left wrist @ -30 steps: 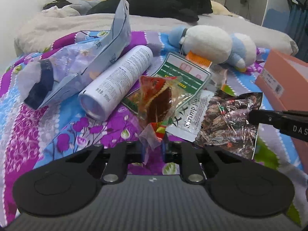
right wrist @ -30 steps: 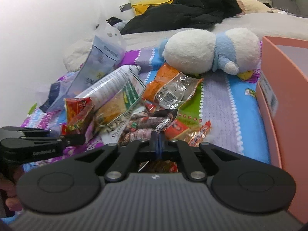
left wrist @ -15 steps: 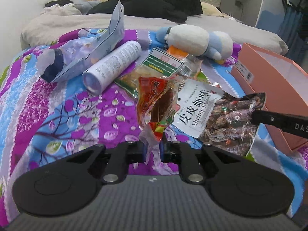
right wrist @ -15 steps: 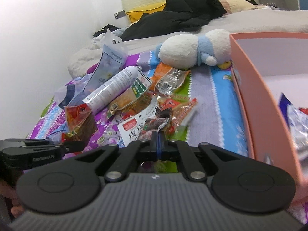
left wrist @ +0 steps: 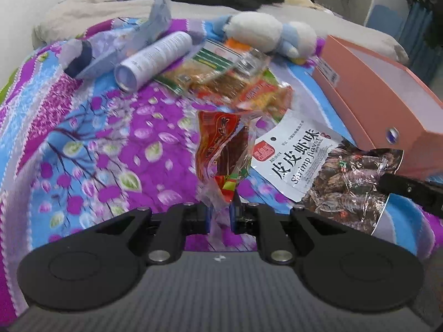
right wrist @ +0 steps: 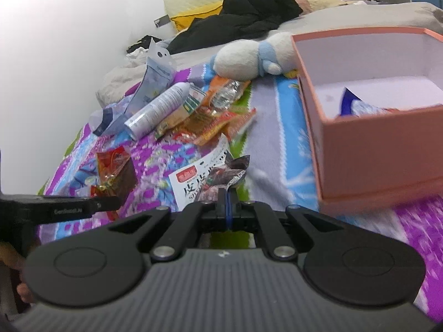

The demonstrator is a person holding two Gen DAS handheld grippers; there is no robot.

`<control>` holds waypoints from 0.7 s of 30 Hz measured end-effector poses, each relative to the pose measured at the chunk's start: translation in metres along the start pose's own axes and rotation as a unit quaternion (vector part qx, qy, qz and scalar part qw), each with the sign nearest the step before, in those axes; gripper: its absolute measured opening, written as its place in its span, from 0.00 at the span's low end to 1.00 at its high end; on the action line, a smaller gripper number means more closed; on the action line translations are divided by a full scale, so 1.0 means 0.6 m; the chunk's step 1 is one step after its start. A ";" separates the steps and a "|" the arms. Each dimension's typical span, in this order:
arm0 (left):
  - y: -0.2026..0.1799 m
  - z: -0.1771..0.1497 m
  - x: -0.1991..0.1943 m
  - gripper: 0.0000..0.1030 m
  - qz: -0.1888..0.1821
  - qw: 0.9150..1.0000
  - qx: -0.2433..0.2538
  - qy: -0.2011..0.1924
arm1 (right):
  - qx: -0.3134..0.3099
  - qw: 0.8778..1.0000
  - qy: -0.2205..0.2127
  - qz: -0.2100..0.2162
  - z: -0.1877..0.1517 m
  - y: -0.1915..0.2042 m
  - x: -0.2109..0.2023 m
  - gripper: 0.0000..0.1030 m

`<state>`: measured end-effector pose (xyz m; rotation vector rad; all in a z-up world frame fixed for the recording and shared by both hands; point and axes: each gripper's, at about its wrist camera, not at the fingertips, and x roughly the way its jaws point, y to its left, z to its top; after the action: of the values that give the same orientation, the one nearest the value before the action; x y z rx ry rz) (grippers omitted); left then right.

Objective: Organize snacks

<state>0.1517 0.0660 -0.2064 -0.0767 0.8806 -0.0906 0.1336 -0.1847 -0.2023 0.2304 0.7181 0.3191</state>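
Note:
My left gripper [left wrist: 220,213] is shut on the clear tail of a red snack packet [left wrist: 221,145] and holds it above the bedspread; the packet also shows in the right wrist view [right wrist: 116,170]. My right gripper [right wrist: 227,203] is shut on the edge of a shrimp snack bag [left wrist: 326,171], white with a dark see-through part, lifted off the bed [right wrist: 210,177]. The pink box [right wrist: 368,152] stands to the right, with a blue-and-white packet [right wrist: 360,108] inside. More snack packets [left wrist: 235,83] lie in a heap farther back.
A white spray can [left wrist: 155,61] and a pale blue pouch [left wrist: 124,44] lie at the back left of the floral bedspread [left wrist: 97,138]. A white-and-blue plush toy [left wrist: 265,33] lies behind the heap. Black clothes and pillows are at the bed's head.
Both grippers have risen and pulled back from the heap with their packets. The pink box has come closer on the right, its inside now in view.

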 end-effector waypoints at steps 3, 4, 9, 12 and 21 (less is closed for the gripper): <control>-0.013 -0.016 -0.006 0.14 -0.005 1.000 0.005 0.008 | 0.003 1.000 0.004 -0.010 -0.017 -0.004 -0.024 0.04; -0.015 -0.018 -0.004 0.14 -0.006 1.000 0.006 0.011 | 0.004 1.000 0.006 -0.015 -0.023 -0.006 -0.030 0.04; -0.027 -0.021 -0.005 0.29 -0.011 1.000 0.009 0.008 | -0.002 0.999 0.022 -0.025 -0.045 -0.014 -0.038 0.07; -0.036 -0.017 -0.018 0.55 -0.014 1.000 0.009 -0.005 | -0.009 0.999 0.032 -0.022 -0.048 -0.020 -0.045 0.08; -0.047 -0.015 -0.012 0.90 -0.029 0.999 0.027 -0.004 | -0.053 0.998 0.020 -0.013 -0.046 -0.017 -0.056 0.85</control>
<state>0.1390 0.0383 -0.2034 -0.0520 0.8675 -0.1680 0.0936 -0.2034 -0.2052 0.1133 0.7411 0.3362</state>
